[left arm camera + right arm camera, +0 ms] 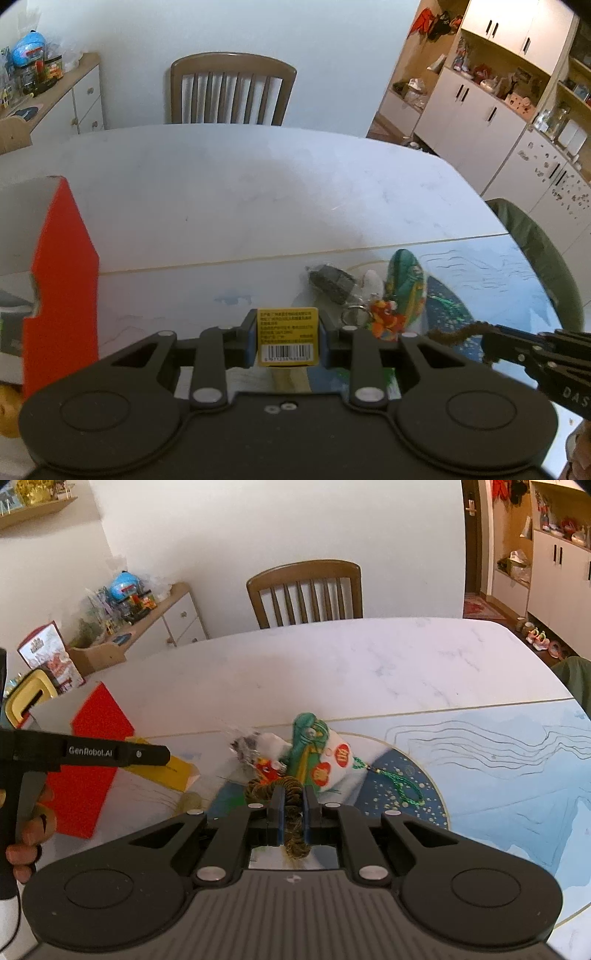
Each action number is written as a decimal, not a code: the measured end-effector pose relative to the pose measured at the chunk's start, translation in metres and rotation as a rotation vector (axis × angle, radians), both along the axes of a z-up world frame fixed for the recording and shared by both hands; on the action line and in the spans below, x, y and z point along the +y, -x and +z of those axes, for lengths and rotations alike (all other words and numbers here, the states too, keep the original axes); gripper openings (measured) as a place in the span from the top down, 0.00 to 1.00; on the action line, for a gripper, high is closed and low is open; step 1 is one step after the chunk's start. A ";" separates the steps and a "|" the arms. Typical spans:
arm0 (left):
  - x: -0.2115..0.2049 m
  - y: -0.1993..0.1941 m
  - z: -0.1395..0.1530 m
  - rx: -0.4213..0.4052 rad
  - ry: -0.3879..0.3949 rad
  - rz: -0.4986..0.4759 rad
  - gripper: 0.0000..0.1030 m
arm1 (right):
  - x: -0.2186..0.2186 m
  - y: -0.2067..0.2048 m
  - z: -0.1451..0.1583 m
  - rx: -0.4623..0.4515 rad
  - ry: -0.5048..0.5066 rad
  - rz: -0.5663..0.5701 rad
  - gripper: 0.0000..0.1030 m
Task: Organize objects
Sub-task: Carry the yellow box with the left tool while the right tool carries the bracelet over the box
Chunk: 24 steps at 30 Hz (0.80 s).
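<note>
My left gripper [287, 332] is shut on a small yellow box [287, 336] with a barcode, held above the table; the same yellow box [173, 771] shows under the left gripper's body in the right wrist view. My right gripper [293, 805] is shut on a brown fuzzy cord [291, 812], which also appears as a brown cord [454, 334] at the right of the left wrist view. Ahead lie a green and white plush charm [317, 753], a small red and orange toy [384, 319], a black fob on a key ring [332, 282] and a green tassel [402, 788].
An open red and white carton [62, 280] stands at the left of the white marble table [258, 192]. A blue illustrated mat [498, 768] covers the near right part. A wooden chair [232, 92] stands at the far edge, and a person's hand [26, 834] holds the left gripper handle.
</note>
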<state>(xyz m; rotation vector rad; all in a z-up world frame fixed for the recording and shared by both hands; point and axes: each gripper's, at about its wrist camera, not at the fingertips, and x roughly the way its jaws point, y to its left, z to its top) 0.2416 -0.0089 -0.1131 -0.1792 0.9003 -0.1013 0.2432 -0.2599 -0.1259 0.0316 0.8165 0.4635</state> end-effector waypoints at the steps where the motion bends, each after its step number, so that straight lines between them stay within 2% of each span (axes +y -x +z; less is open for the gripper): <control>1: 0.002 0.002 0.003 -0.001 0.005 0.000 0.72 | 0.001 0.002 0.003 -0.001 -0.004 0.003 0.91; 12: 0.026 0.032 0.033 -0.045 0.032 0.001 0.72 | 0.038 0.020 0.041 -0.036 -0.057 0.060 0.91; 24: 0.076 0.056 0.059 -0.086 0.029 0.064 0.72 | 0.106 0.029 0.070 -0.069 -0.091 0.177 0.91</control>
